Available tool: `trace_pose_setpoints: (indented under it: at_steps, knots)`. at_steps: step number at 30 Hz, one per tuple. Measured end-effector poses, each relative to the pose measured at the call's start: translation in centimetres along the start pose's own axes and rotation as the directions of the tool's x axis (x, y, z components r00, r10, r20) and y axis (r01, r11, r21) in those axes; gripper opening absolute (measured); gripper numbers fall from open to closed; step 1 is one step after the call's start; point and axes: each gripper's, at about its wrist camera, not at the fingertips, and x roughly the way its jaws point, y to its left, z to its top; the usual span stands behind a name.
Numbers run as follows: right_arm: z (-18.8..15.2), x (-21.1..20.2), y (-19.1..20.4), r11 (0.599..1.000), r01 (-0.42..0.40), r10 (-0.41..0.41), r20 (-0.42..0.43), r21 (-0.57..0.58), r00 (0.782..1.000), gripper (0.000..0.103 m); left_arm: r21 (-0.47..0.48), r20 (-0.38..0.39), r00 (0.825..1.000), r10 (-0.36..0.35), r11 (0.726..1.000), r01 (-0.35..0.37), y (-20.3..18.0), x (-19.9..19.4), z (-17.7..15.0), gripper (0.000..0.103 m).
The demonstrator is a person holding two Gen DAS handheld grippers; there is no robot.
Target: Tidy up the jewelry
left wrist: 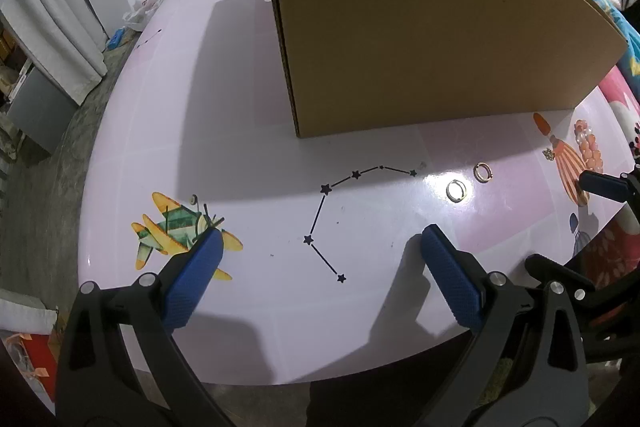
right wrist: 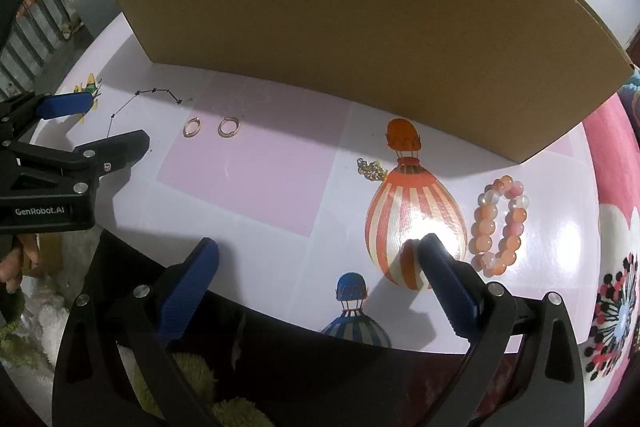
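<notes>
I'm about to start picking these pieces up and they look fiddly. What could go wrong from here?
1. The two rings lie flat on the glossy table; wide pads may skate one away rather than pinch it.
2. The small chain is bunched and could slip out in part.
3. The cardboard box has a tall wall; a jaw may bump it when dropping the bead bracelet in.

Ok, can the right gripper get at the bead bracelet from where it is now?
Probably yes. The right gripper is open, and the bead bracelet lies flat on the table just beyond its right finger, with bare tabletop around it. The cardboard box stands farther back, clear of that path.
</notes>
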Motion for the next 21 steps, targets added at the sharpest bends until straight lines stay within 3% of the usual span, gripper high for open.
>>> trace_pose_setpoints:
  at_steps: [9,14,21]
  knots:
    - [0.0,-0.1,-0.9,0.999,-0.035,0.035,0.006,-0.012,0.999,0.097,0.004,-0.009,1.0,-0.002,1.0,0.002,0.2,0.1,0.2,0.096]
    - [-0.3,-1.9,-1.5,0.991,-0.132,0.129,0.089,0.024,0.988,0.097,0.006,-0.01,1.0,-0.003,1.0,0.003,0.2,0.1,0.2,0.096]
    - [-0.3,-4.5,-1.1,0.99,-0.142,0.144,0.206,-0.021,0.968,0.097,0.006,-0.007,1.0,-0.002,1.0,0.002,0.2,0.1,0.1,0.096]
